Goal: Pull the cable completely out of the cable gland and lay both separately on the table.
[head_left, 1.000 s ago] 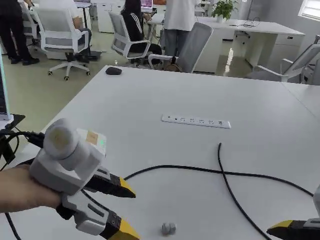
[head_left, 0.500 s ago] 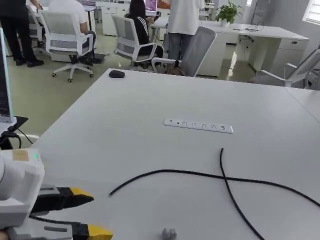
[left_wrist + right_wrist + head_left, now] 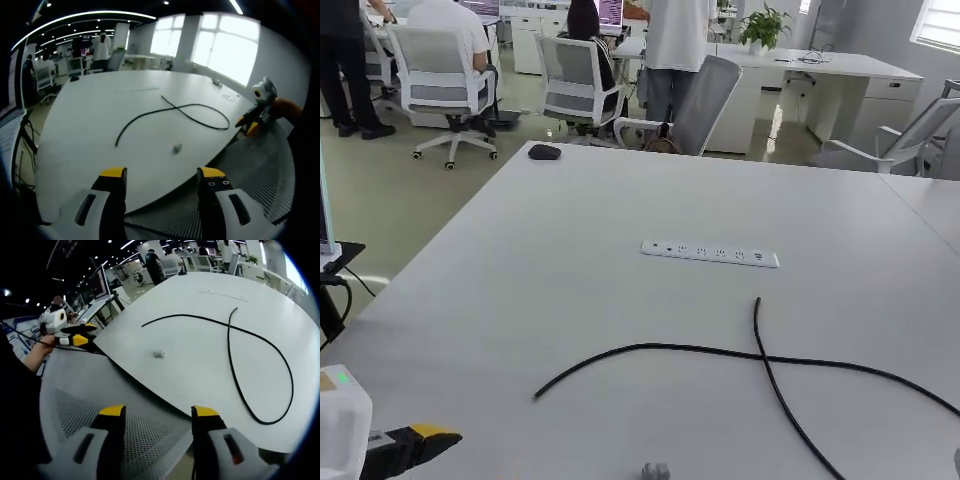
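A long black cable [image 3: 760, 355] lies on the white table [image 3: 570, 260] in a crossed loop, with one free end pointing left. The small grey cable gland [image 3: 656, 470] lies apart from it near the front edge. Both appear in the left gripper view as the cable [image 3: 170, 112] and gland [image 3: 177, 148], and in the right gripper view as the cable [image 3: 235, 340] and gland [image 3: 159, 353]. My left gripper [image 3: 162, 175] is open and empty, held off the table's edge. My right gripper [image 3: 158, 412] is open and empty too, back from the edge.
A white power strip [image 3: 710, 253] lies across the middle of the table and a black mouse [image 3: 544, 152] at its far left. Office chairs and people are beyond the far edge. A grey mesh surface [image 3: 125, 405] lies below both grippers.
My left gripper has drawn back down and left until just a yellow fingertip is left in the head view. The right gripper has left the bottom right corner. Cable and gland lie still.
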The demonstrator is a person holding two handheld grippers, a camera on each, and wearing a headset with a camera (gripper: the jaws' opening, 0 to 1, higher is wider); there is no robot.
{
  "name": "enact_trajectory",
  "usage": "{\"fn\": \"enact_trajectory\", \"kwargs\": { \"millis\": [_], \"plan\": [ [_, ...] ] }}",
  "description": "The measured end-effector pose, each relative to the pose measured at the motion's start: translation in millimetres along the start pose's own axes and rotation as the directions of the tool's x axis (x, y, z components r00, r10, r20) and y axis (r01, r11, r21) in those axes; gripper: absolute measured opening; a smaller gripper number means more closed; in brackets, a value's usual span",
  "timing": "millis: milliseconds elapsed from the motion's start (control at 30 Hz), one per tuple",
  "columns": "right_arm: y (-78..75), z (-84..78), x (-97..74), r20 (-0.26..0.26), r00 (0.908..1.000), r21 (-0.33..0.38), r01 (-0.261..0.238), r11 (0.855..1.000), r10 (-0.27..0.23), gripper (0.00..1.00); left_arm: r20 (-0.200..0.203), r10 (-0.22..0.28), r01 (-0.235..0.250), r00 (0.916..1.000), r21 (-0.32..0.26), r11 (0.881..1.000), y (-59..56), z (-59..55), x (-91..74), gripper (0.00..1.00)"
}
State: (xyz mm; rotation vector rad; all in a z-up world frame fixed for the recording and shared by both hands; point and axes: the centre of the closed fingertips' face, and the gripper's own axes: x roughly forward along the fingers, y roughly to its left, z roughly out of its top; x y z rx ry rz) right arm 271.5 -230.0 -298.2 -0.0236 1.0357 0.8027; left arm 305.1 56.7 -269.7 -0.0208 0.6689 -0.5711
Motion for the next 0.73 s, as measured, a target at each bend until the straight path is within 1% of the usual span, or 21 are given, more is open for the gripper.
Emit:
{"fn": "enact_trajectory", "kwargs": {
  "millis": [100, 167, 200, 233, 267, 300, 333, 367, 433, 533, 633, 700, 733],
  "plan": [
    [-0.8, 0.3, 2.6, -0.005, 1.0, 0.006, 0.008, 1.0, -0.008, 0.55, 0.012, -0.005, 0.005, 0.9999, -0.009, 1.0, 1.3, 2.0, -1.6, 0.59],
    [0.8, 0.4, 5.5, -0.013, 0.9999, 0.002, 0.01, 1.0, -0.01, 0.55, 0.015, -0.012, 0.013, 0.9998, -0.013, 1.0, 0.4, 3.2, -2.3, 0.58],
    [2.4, -0.2, 6.9, -0.019, 0.9998, -0.004, 0.008, 1.0, -0.008, 0.55, 0.022, -0.042, 0.043, 0.9989, -0.028, 0.999, -4.0, 4.9, -2.8, 0.56],
    [4.7, -1.1, 8.7, -0.029, 0.9996, -0.01, 0.004, 1.0, -0.004, 0.55, 0.042, -0.049, 0.05, 0.9979, -0.04, 0.998, -5.1, 7.9, -2.7, 0.56],
    [6.0, -0.9, 9.9, -0.029, 0.9996, -0.009, 0.002, 1.0, -0.002, 0.55, 0.047, -0.041, 0.043, 0.998, -0.037, 0.998, -3.6, 8.6, -2.4, 0.56],
    [8.6, -0.6, 11.4, -0.026, 0.9997, -0.006, -0.002, 1.0, 0.002, 0.55, 0.045, -0.037, 0.039, 0.9983, -0.036, 0.999, -2.8, 8.1, -2.2, 0.57],
    [10.1, -0.8, 12.5, -0.026, 0.9997, -0.006, -0.006, 1.0, 0.006, 0.55, 0.034, -0.029, 0.03, 0.999, -0.032, 0.999, -1.2, 6.2, -1.5, 0.57],
    [12.0, -2.0, 13.5, -0.031, 0.9994, -0.011, -0.012, 1.0, 0.012, 0.55, 0.027, -0.031, 0.032, 0.9991, -0.029, 0.999, -1.5, 5.2, -1.1, 0.56],
    [15.0, -5.1, 15.0, -0.048, 0.9987, -0.021, -0.019, 1.0, 0.018, 0.56, 0.029, -0.042, 0.043, 0.9987, -0.026, 0.999, -3.4, 5.8, -0.6, 0.56],
    [13.1, -7.8, 14.6, -0.065, 0.9978, -0.035, -0.013, 0.999, 0.011, 0.56, 0.023, -0.042, 0.042, 0.9989, -0.017, 0.999, -4.3, 5.6, 0.4, 0.56],
    [12.8, -7.5, 14.5, -0.064, 0.9979, -0.031, -0.014, 0.999, 0.012, 0.56, 0.01, -0.035, 0.035, 0.9993, -0.001, 0.999, -5.2, 3.2, 1.4, 0.56],
    [13.2, -7.2, 14.2, -0.064, 0.9979, -0.032, -0.017, 0.999, 0.015, 0.56, 0.01, -0.012, 0.012, 0.9999, 0.024, 1.0, -2.5, 3.5, 0.3, 0.53],
    [12.9, -7.1, 14.0, -0.065, 0.9978, -0.033, -0.017, 0.999, 0.015, 0.57, 0.012, -0.011, 0.01, 0.9999, 0.025, 1.0, -2.4, 3.7, -0.3, 0.51]
  ]
}}
